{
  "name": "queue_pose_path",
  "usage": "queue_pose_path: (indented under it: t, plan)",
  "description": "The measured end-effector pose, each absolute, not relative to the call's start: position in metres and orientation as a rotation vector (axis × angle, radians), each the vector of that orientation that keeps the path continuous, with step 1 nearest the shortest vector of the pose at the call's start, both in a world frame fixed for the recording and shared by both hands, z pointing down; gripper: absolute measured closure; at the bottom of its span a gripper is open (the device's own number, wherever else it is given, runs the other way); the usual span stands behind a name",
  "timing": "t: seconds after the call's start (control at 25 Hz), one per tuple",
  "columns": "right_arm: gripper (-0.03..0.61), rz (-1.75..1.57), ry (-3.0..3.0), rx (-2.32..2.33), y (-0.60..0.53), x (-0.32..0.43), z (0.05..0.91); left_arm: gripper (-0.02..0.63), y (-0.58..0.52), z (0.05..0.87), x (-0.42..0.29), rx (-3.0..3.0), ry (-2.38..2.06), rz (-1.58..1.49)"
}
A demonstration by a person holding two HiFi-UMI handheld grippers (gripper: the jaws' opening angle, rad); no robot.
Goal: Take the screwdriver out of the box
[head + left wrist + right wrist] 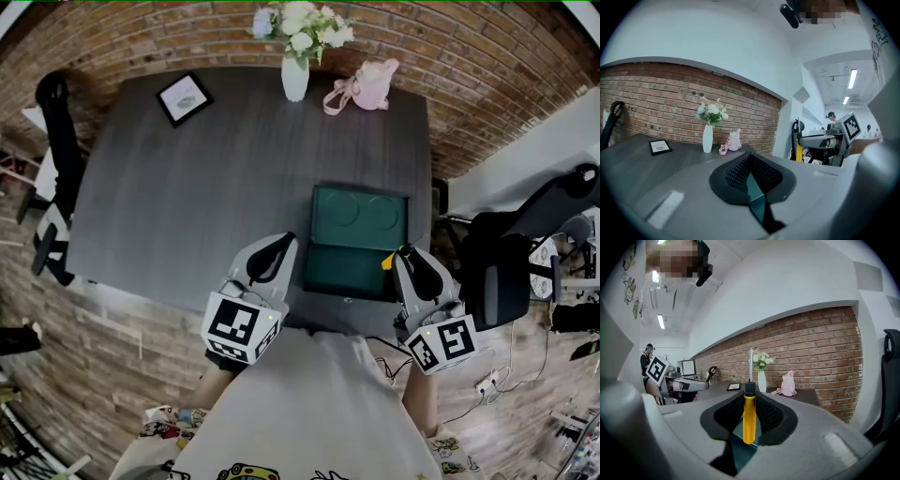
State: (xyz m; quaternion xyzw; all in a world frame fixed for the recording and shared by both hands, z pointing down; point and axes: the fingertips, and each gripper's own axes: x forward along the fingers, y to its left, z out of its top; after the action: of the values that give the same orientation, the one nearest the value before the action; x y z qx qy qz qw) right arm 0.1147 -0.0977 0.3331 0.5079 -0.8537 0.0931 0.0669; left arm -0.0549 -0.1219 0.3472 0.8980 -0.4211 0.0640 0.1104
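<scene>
Two grippers are held over the near edge of a dark grey table (225, 187), its top streaked with a fine wood grain and backed by a rough brick wall (487, 66). At the far left of the table a flat, black-edged picture frame (184, 97) is laid; next a smooth white vase (294, 79) of pale flowers (302, 22) is stood, and beside it a soft pink bag (366, 86) is set. Nearer, the dark green box (356, 234) is laid open, with two round hollows pressed into its far half. The left gripper (751, 160) is seen with its ribbed black pads brought fully together and nothing caught between them (only the box's green shows below). The right gripper (749, 405) is closed partway on the screwdriver (749, 418): the smooth yellow cylindrical handle is pinched between the pads, upright, with a black collar and a thin metal shaft pointing upward. From the head view, the screwdriver's yellow is seen at the box's right edge, at the tip of that gripper.
</scene>
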Motion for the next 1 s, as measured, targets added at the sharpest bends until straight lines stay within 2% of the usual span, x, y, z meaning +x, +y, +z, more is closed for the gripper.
queue_pose_path:
  t: [1.0]
  plan:
    - [0.497,0.302,-2.537,1.511,-0.1005,0.1140,0.3421,0.615,-0.1290,0.3509,-0.0514,2.636,-1.211,0.203]
